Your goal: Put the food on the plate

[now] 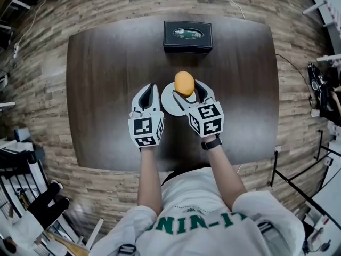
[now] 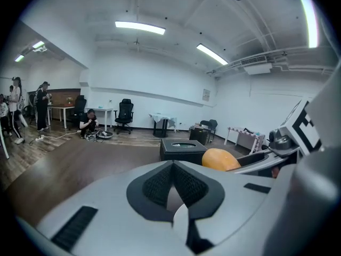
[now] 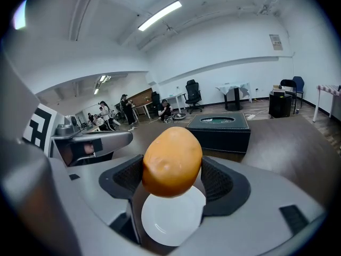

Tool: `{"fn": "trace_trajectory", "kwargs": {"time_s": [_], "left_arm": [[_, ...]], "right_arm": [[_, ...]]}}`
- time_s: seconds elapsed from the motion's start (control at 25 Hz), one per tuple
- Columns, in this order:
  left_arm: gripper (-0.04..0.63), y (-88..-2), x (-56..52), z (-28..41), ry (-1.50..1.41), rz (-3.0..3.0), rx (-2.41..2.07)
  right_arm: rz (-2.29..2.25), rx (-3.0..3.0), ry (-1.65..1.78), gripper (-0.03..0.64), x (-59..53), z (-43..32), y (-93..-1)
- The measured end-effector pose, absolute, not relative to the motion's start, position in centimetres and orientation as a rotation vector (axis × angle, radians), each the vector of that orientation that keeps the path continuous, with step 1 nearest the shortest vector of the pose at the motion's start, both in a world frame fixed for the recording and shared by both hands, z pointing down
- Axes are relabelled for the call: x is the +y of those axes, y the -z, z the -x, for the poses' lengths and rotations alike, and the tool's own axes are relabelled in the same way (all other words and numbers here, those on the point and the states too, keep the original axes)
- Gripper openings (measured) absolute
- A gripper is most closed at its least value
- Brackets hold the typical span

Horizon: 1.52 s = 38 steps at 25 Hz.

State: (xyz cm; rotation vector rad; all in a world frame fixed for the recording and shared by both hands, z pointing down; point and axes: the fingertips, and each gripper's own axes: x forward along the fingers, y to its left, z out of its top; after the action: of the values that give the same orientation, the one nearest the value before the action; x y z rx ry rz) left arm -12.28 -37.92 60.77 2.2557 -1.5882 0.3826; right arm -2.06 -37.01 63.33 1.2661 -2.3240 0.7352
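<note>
The food is a smooth orange-brown, egg-shaped piece (image 1: 184, 82), held in the air between the pads of my right gripper (image 1: 186, 88), which is shut on it. In the right gripper view the food (image 3: 171, 161) hangs directly above a small white plate (image 3: 171, 224). That plate (image 1: 169, 103) lies on the dark table, partly hidden under the right gripper. My left gripper (image 1: 151, 91) hovers just left of the plate, its jaws shut on nothing. In the left gripper view its pads (image 2: 160, 183) meet, and the food (image 2: 219, 159) shows to the right.
A black box with a green oval label (image 1: 187, 36) stands at the table's far edge, beyond the plate. The dark wooden table (image 1: 101, 89) sits on a plank floor. People, desks and office chairs (image 2: 125, 113) are far back in the room.
</note>
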Motion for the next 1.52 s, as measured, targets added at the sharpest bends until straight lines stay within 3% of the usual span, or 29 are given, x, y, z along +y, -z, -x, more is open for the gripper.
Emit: {"fn": "trace_trajectory", "kwargs": {"time_s": [1.32, 1.52], "left_arm": [[0.012, -69.4, -37.7, 14.0, -0.410, -2.109, -1.514], [0.012, -68.6, -37.3, 13.7, -0.390, -2.114, -1.512]], "right_arm": [[-1.078, -2.106, -0.821, 0.351, -34.6, 4.6, -76.1], [-1.027, -2.116, -0.808, 0.450, -33.9, 5.3, -76.0]]}}
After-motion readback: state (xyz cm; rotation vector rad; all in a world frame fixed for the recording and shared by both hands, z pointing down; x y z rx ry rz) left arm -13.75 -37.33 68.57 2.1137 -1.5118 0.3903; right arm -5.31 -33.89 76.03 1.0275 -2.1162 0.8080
